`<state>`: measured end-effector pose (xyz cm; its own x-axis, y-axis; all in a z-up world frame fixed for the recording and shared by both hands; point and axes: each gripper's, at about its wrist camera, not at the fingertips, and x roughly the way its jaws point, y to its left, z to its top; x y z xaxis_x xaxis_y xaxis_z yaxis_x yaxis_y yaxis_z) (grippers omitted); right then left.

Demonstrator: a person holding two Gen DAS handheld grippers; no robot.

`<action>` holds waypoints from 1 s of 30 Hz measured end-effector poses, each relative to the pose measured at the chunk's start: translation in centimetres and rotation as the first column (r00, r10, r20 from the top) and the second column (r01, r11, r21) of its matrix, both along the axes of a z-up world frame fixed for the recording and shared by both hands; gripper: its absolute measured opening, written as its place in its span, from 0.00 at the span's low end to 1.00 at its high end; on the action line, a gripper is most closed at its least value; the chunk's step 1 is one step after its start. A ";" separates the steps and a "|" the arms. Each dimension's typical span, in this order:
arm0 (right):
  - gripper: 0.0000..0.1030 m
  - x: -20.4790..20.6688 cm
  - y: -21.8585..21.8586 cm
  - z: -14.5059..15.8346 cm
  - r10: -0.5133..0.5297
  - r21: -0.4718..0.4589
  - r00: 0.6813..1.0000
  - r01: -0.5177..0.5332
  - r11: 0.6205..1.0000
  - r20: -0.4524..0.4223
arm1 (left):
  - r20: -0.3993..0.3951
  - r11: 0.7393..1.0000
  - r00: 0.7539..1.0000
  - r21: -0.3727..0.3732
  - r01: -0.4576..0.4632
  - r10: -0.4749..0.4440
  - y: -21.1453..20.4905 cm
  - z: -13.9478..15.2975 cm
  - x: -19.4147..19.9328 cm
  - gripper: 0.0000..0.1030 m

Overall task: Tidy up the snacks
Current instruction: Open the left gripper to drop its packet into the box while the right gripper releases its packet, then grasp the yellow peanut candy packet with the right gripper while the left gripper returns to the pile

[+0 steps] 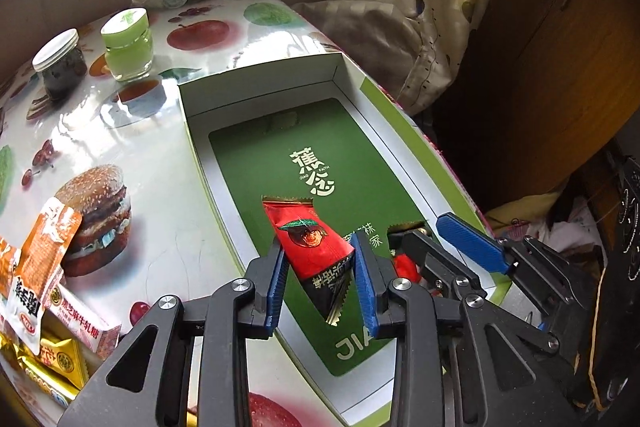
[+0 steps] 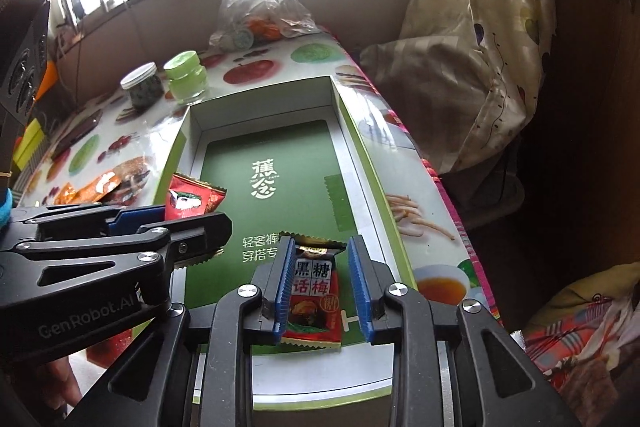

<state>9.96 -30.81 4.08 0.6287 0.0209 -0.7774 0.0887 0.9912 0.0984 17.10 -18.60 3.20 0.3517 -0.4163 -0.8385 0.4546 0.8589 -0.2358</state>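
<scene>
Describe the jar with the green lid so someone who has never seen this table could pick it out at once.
Start at the open green-and-white box lying along the fruit-print table. Just past the box's far left corner stand two small jars side by side. The one wanted is the green-lidded jar, pale green glass, nearer the box; its neighbour, the white-lidded jar, holds dark contents.
</scene>
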 end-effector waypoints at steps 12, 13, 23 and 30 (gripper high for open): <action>0.36 -0.8 -0.1 0.1 -0.022 0.000 1.000 0.022 1.000 0.008 | 0.023 0.998 1.000 -0.056 0.007 -0.006 1.0 1.0 -0.5 0.38; 0.37 -1.0 -0.1 0.3 -0.021 -0.006 1.000 0.021 1.000 0.013 | 0.026 0.998 1.000 -0.068 0.003 -0.001 1.3 1.3 -0.6 0.38; 0.42 0.2 3.6 1.9 0.098 -0.069 0.992 -0.092 0.993 0.081 | 0.075 0.986 0.985 -0.067 -0.152 0.157 8.0 2.8 -2.2 0.39; 0.42 3.5 6.5 1.7 0.156 -0.008 0.985 -0.156 0.988 0.076 | 0.073 0.958 0.956 -0.049 -0.282 0.285 14.3 2.3 -2.9 0.39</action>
